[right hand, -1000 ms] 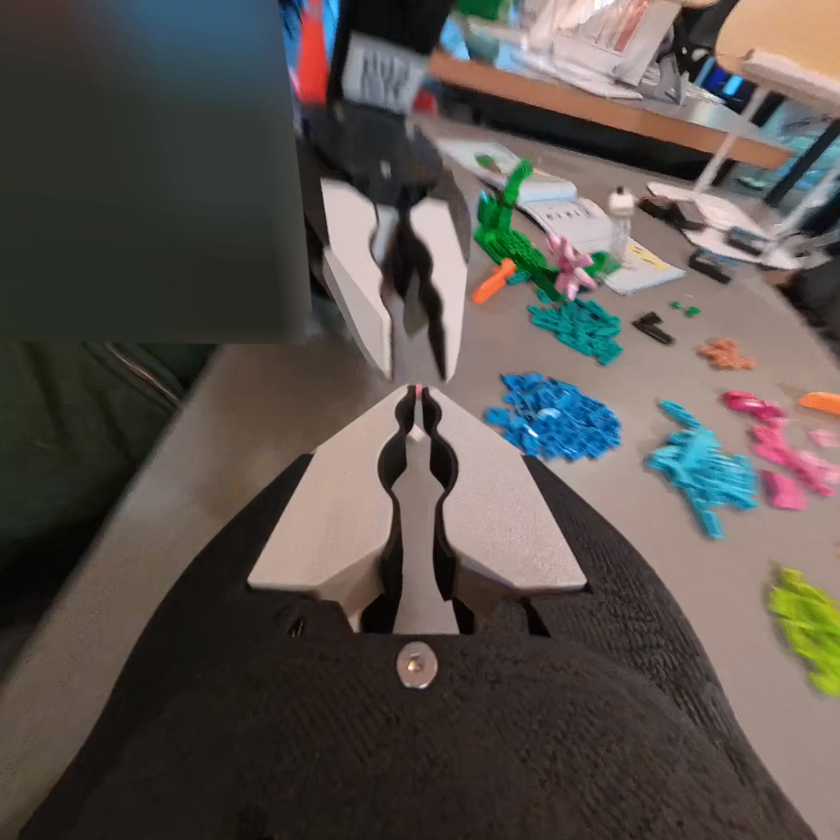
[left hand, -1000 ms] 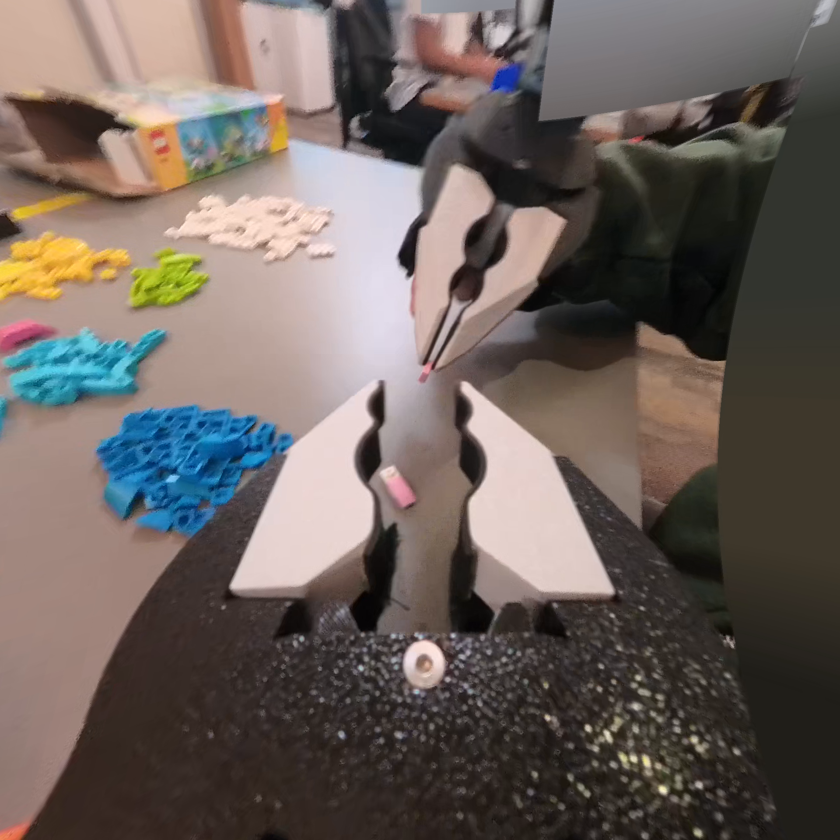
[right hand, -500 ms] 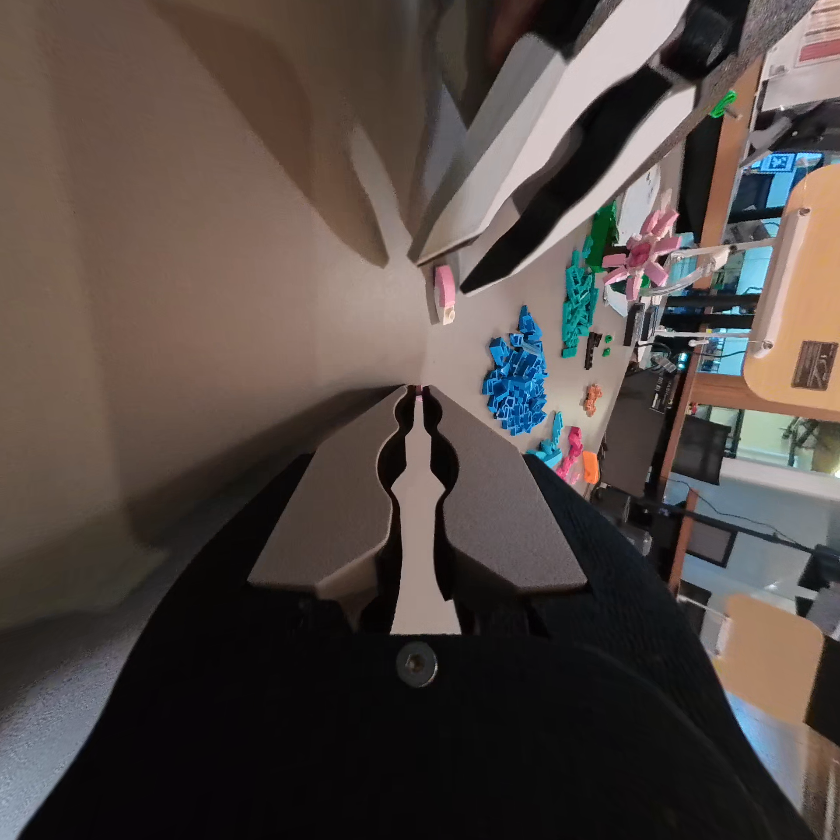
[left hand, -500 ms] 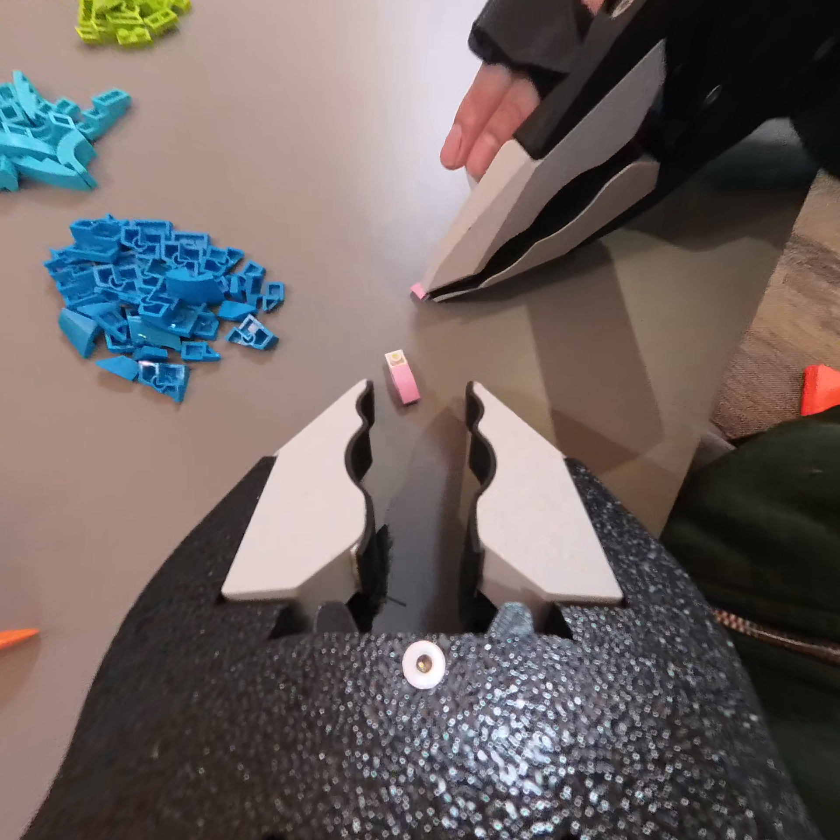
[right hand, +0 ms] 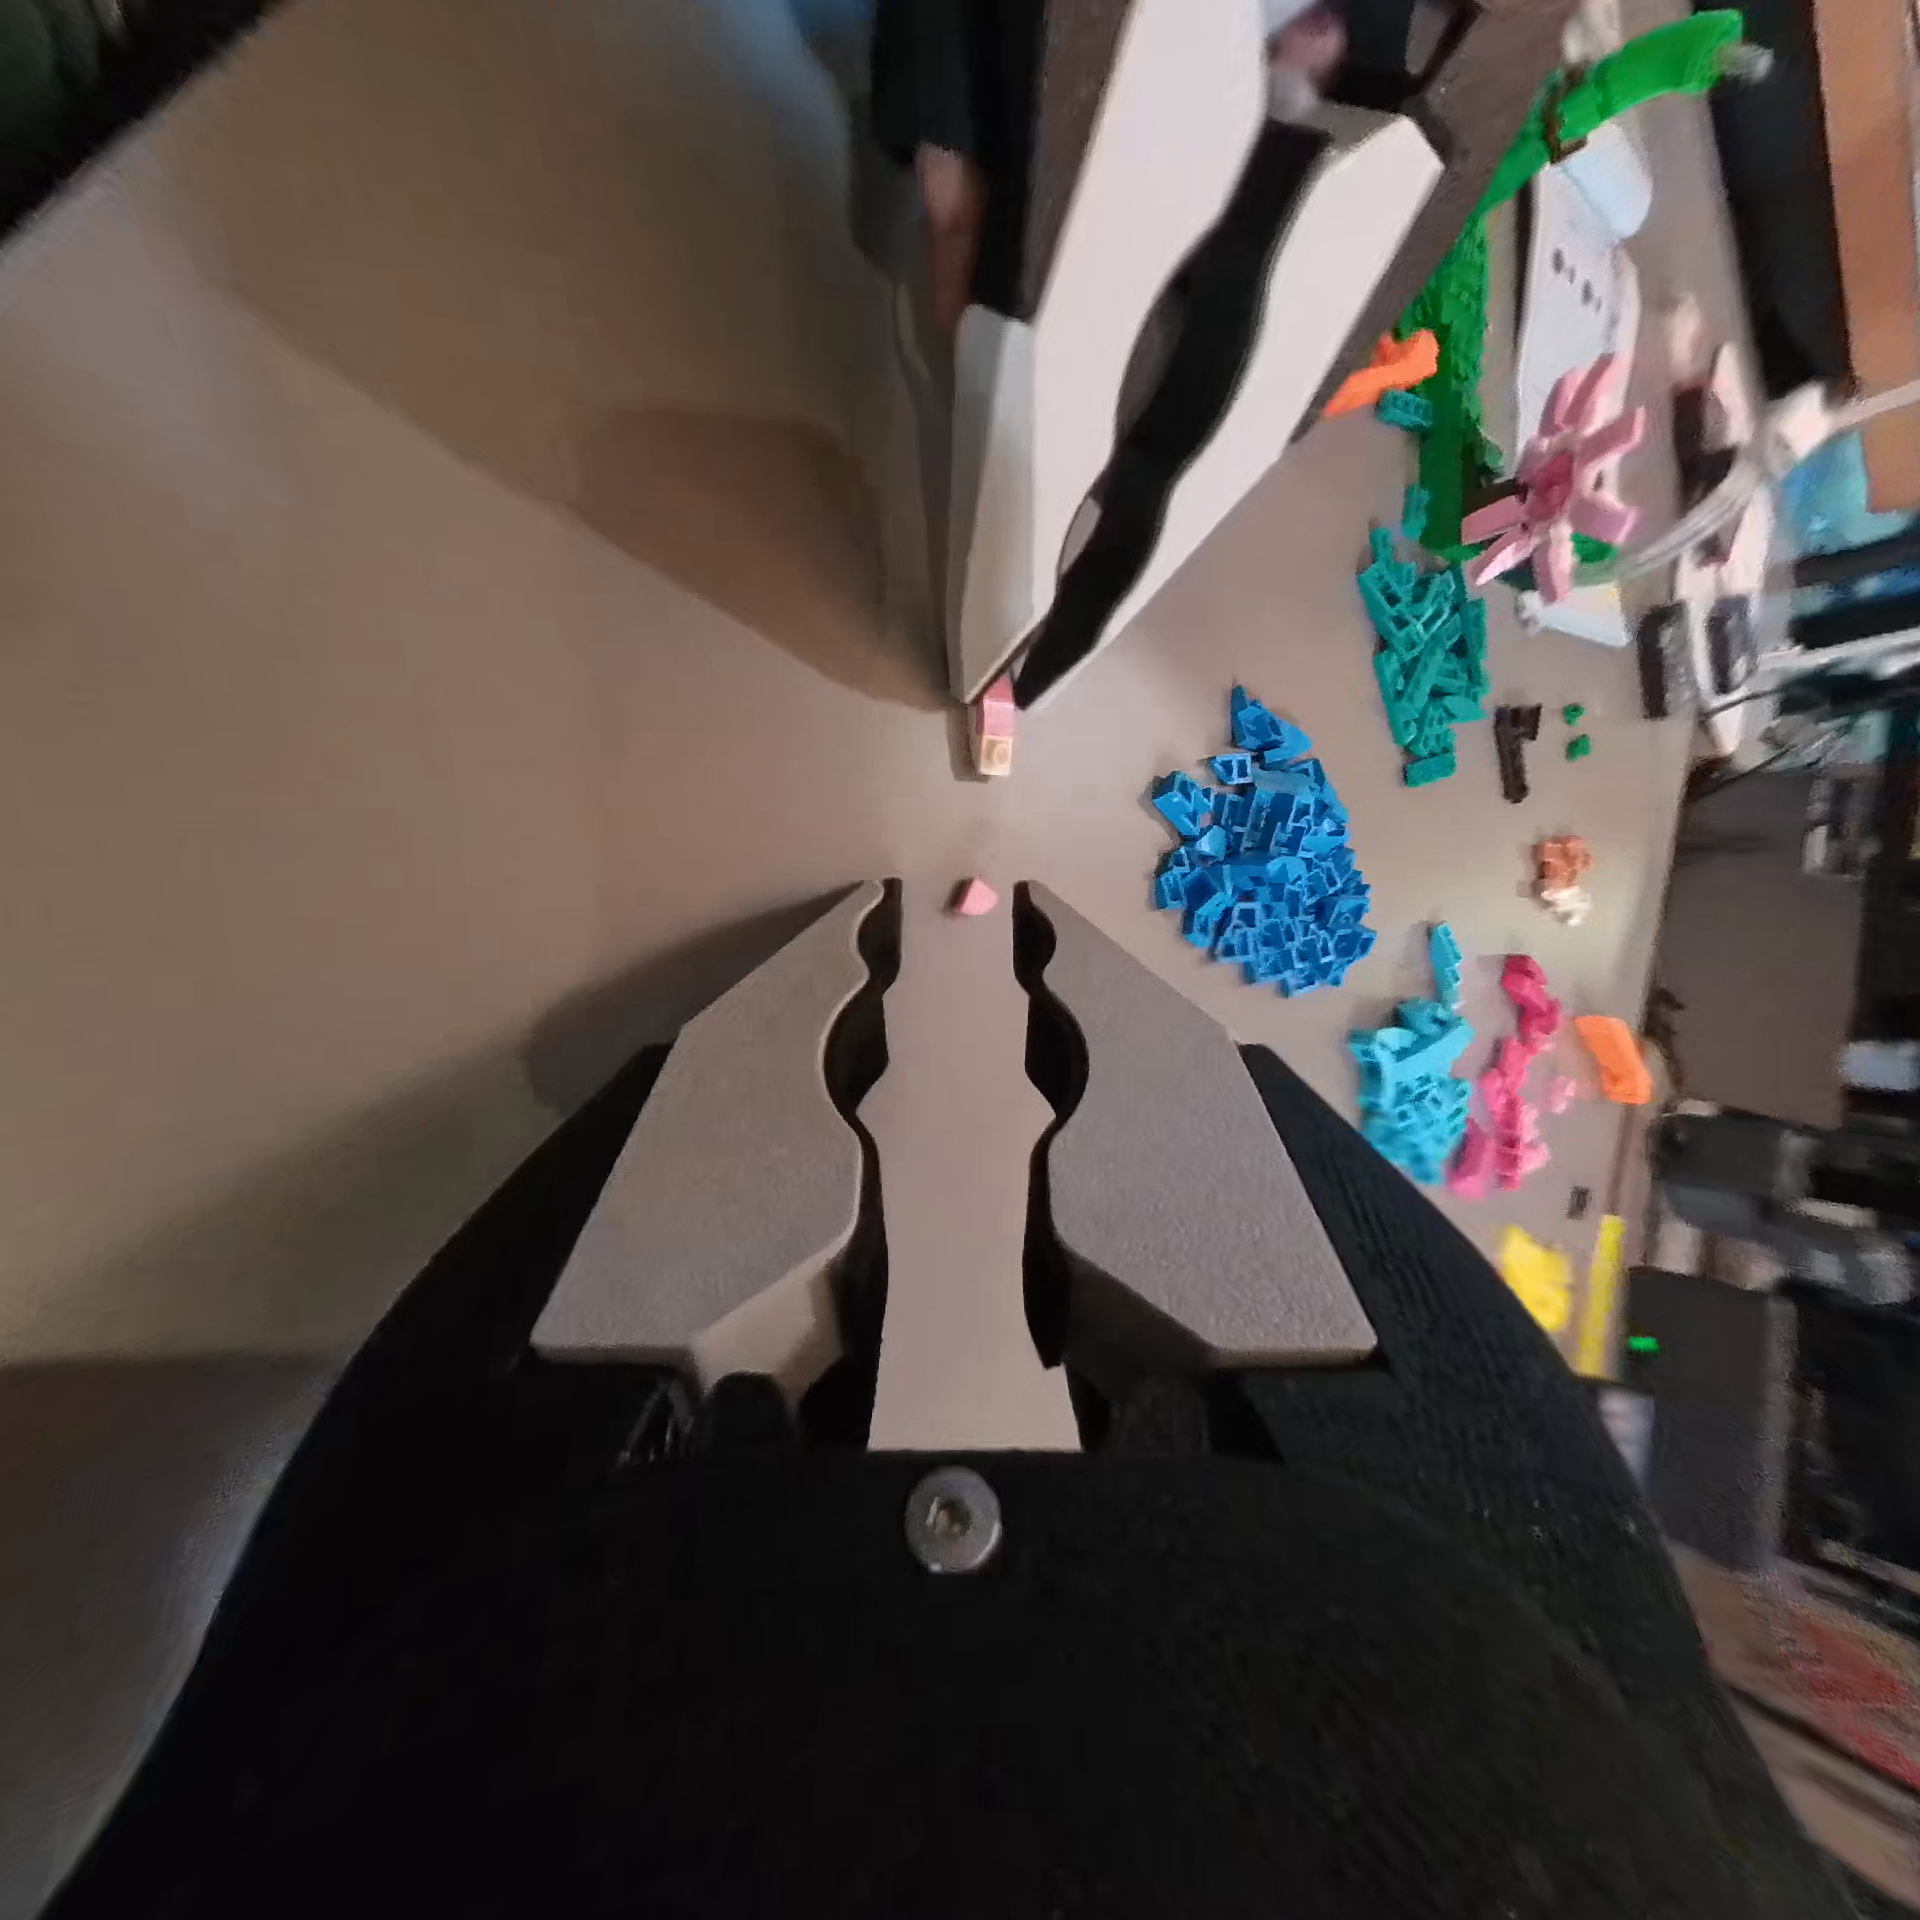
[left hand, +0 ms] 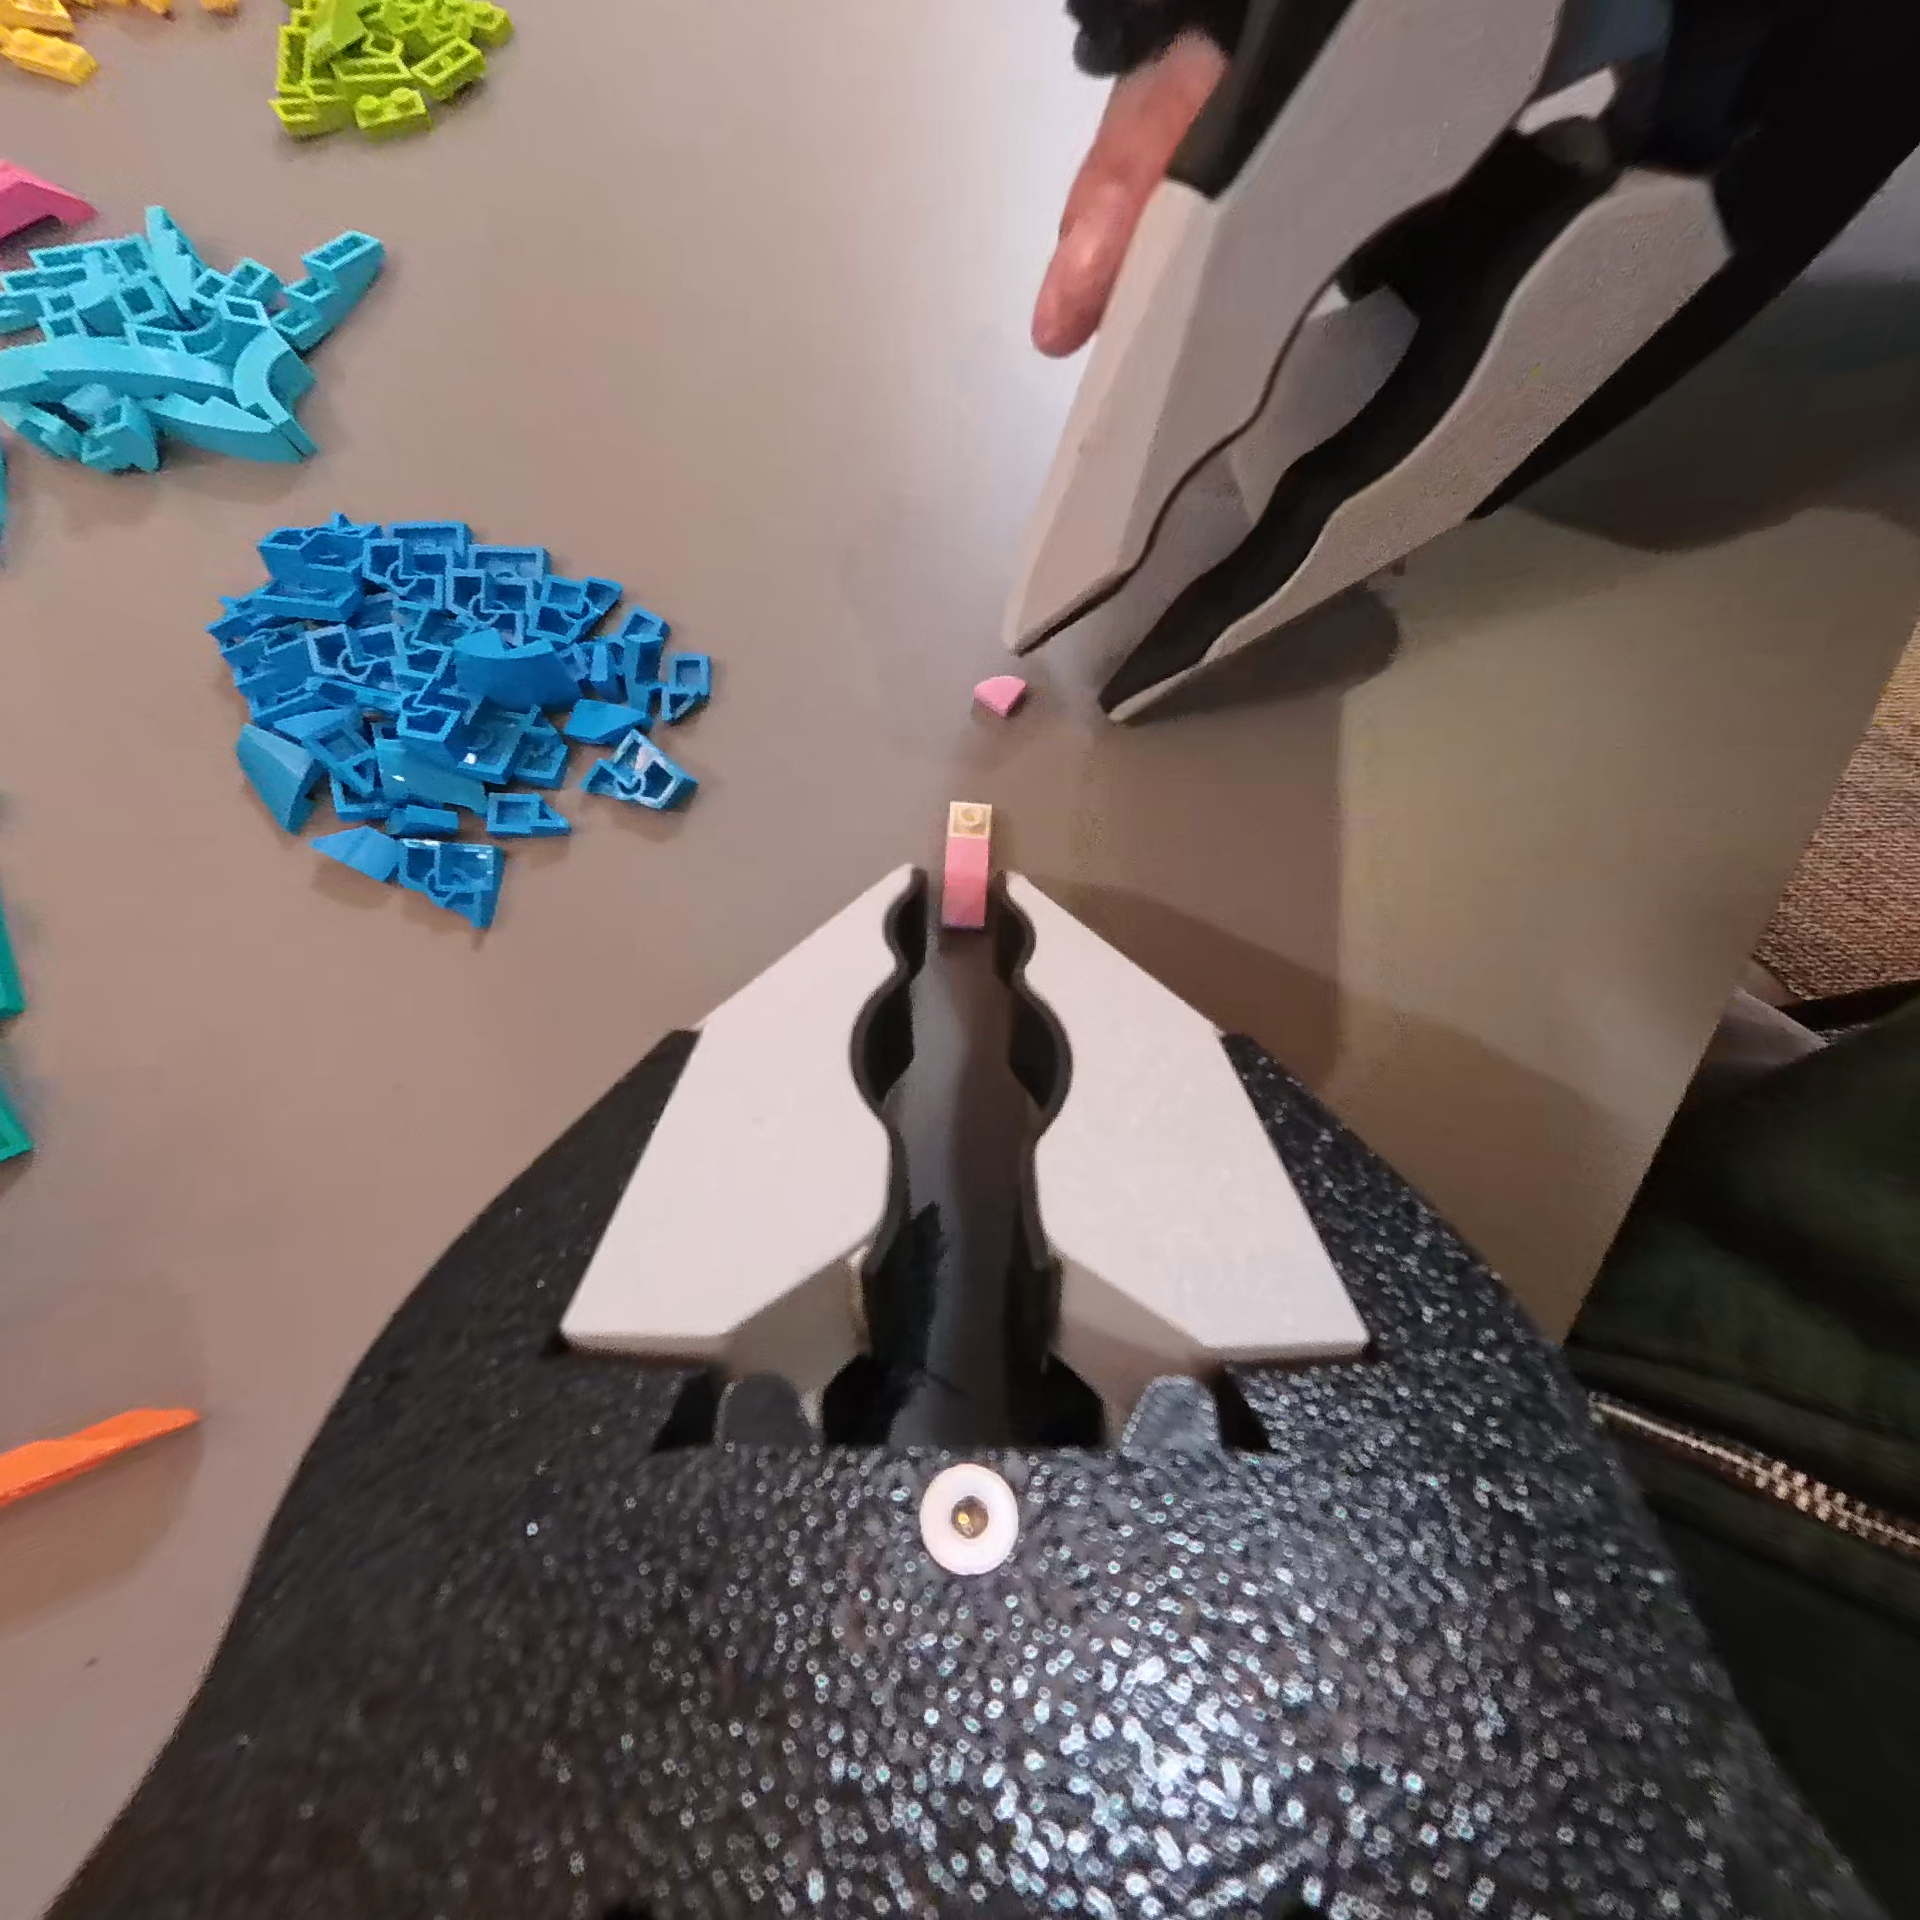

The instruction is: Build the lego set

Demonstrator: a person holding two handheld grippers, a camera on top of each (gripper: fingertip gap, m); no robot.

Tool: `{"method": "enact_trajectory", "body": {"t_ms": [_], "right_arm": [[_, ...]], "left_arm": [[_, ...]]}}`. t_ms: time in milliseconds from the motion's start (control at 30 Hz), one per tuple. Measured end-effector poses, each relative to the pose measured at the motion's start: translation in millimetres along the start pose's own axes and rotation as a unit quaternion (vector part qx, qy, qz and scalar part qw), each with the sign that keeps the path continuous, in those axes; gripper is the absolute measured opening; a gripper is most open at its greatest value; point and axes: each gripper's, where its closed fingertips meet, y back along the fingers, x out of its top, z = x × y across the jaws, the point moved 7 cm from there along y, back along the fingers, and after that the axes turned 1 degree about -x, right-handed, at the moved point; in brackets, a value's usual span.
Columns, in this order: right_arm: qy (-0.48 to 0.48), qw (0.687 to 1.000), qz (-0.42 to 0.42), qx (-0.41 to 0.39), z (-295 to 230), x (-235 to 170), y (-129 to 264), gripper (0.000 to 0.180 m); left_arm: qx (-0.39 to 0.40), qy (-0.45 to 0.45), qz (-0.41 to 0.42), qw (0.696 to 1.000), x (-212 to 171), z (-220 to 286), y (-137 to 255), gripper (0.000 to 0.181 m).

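My left gripper is shut on a small pink brick with a tan piece on its far end, low over the grey table. In the right wrist view the same gripper comes down from the top with that brick at its tips. My right gripper is open. A tiny pink quarter-round piece lies on the table between its tips, loose. In the left wrist view this piece lies just ahead of the pink brick, below the right gripper.
Sorted piles lie on the left: blue, cyan, lime, and an orange piece. A green build with a pink flower and a teal pile stand farther off. The table edge runs close on the right.
My left gripper has moved forward and shut on the pink brick that lay on the table. My right gripper has opened, and the tiny pink piece it held now lies on the table.
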Motion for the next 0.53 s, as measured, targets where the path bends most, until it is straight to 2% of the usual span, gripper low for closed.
{"method": "enact_trajectory", "body": {"t_ms": [100,200,400,533], "right_arm": [[-0.121,0.992,0.033,0.028,8,-2,1,0.020],[-0.188,0.980,0.054,0.046,13,-8,0,0.018],[-0.251,0.960,0.077,0.094,14,-20,-9,0.016],[-0.264,0.957,0.078,0.096,13,-22,-11,0.012]], "left_arm": [[-0.010,0.001,-0.004,1.000,0,2,1,0.015],[-0.015,-0.007,-0.005,1.000,0,3,1,0.017],[-0.043,-0.004,0.003,0.999,-1,0,2,0.014],[-0.038,-0.019,0.006,0.999,-2,-3,2,0.009]]}}
